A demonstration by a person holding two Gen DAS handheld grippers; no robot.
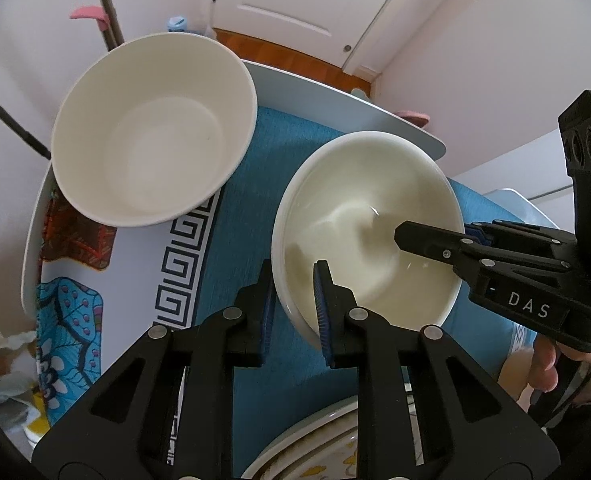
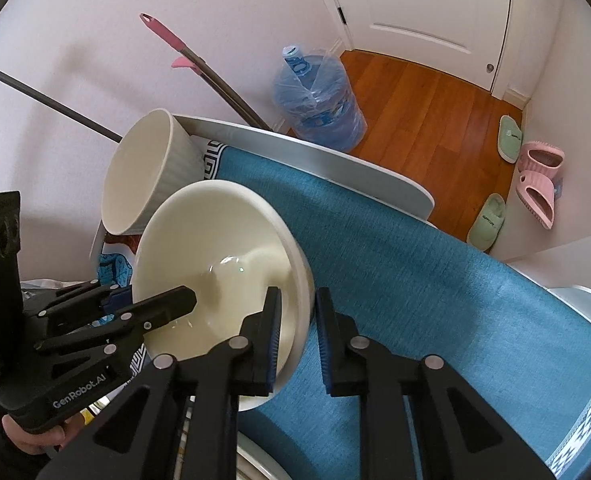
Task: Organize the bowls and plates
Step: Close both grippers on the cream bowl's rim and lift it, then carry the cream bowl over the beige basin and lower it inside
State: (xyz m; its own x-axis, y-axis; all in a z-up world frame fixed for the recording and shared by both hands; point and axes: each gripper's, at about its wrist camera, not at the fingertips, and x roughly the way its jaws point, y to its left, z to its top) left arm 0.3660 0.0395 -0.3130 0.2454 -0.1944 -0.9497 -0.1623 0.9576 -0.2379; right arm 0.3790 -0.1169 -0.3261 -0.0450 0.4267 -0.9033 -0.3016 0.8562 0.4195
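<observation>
A glossy cream bowl (image 1: pixel 355 200) (image 2: pixel 215 240) rests on a blue cloth (image 1: pixel 251 200) (image 2: pixel 415 280). My left gripper (image 1: pixel 293 280) is shut on the bowl's near rim, one pad inside and one outside. The right gripper (image 2: pixel 297 300) is shut on the opposite rim in the same way. Each gripper shows in the other's view, the right gripper (image 1: pixel 435 232) at the right and the left gripper (image 2: pixel 151 298) at the left. A deeper ribbed white bowl (image 1: pixel 155 132) (image 2: pixel 135 176) stands just beyond the cream one. A patterned plate (image 1: pixel 315 448) lies below the grippers.
The cloth covers a white table (image 1: pixel 335 96) (image 2: pixel 335 152) whose far edge is close behind the bowls. On the wooden floor beyond stand a blue water jug (image 2: pixel 319 96), a pink-handled mop (image 2: pixel 199 68) and slippers (image 2: pixel 535 176).
</observation>
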